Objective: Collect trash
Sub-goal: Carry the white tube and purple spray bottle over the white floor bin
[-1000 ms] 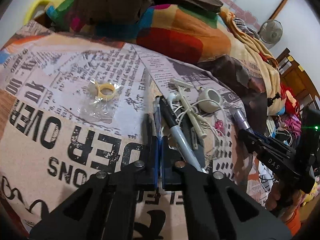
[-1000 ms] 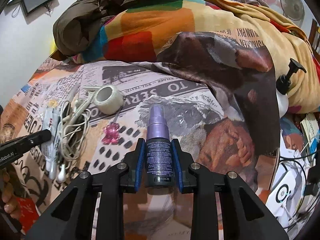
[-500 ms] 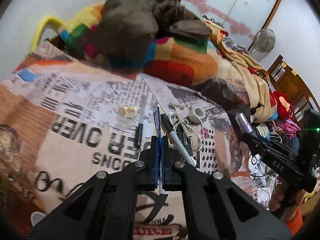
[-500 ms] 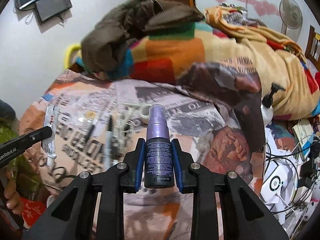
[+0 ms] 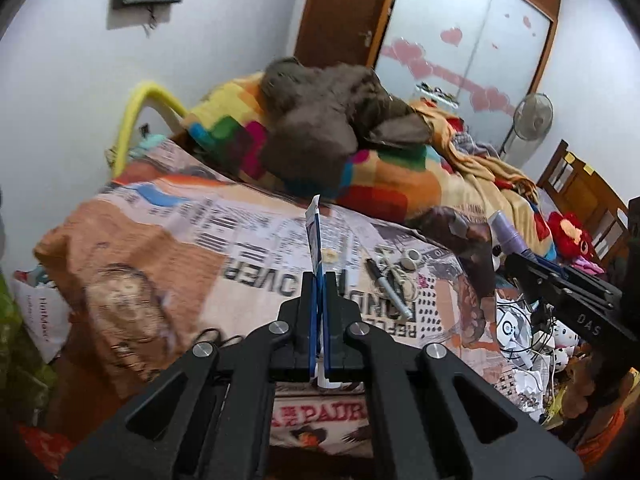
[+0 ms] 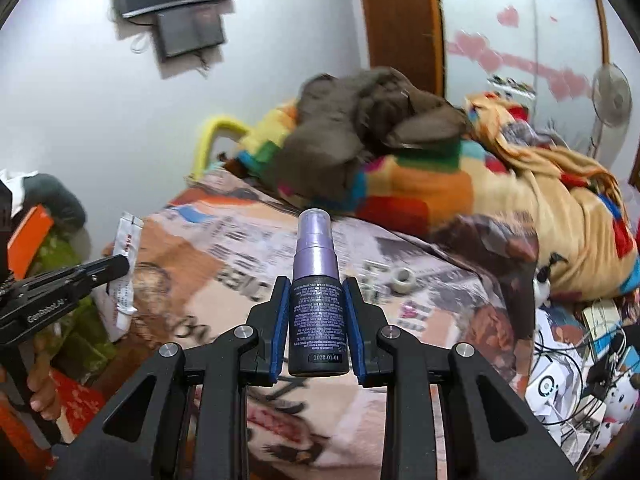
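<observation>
My left gripper (image 5: pixel 318 280) is shut on a flat white squeeze tube (image 5: pixel 314 236), which I see edge-on above the bed. The right wrist view shows that same tube (image 6: pixel 126 264) broadside in the left gripper (image 6: pixel 116 266), at the left. A small purple spray bottle (image 6: pixel 318 292) stands upright between the blue pads of my right gripper (image 6: pixel 318 280), which is shut on it. From the left wrist view the right gripper (image 5: pixel 516 260) and its bottle (image 5: pixel 505 232) hang at the right. Both grippers are well above the bed.
On the newspaper-print sheet (image 5: pixel 180 264) lie a marker pen (image 5: pixel 387 288), a tape roll (image 5: pixel 412 257) and tangled earphones. A colourful blanket and brown jacket (image 5: pixel 320 128) are piled behind. Cables and toys (image 6: pixel 568 380) clutter the floor right; a white bag (image 5: pixel 40 312) sits left.
Both grippers have risen and drawn back from the bed, each keeping hold of its item. The things on the sheet now look smaller and farther off.
</observation>
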